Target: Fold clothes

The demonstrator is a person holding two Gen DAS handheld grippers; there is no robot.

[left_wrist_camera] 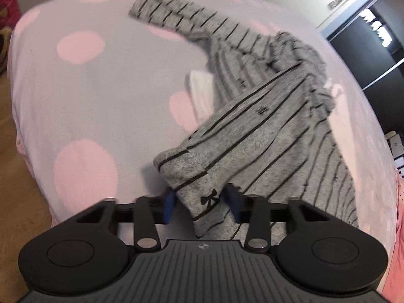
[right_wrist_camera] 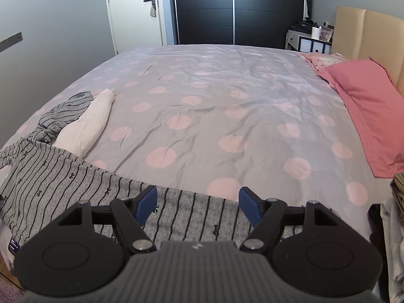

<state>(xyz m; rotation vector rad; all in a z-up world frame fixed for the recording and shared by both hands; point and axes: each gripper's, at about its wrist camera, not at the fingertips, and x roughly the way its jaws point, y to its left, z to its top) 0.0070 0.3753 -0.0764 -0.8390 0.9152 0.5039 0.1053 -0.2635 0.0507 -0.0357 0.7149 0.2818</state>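
Left gripper [left_wrist_camera: 203,205] pinches the grey striped top's [left_wrist_camera: 265,131] hem; right gripper [right_wrist_camera: 198,207] gapes wide.

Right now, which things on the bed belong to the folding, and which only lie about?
For the job:
- grey striped top
- left gripper, fingers either side of its cuff
- right gripper, open above its hem

Only lying about:
- white cloth
- pink pillow
- polka-dot bedspread
- nightstand
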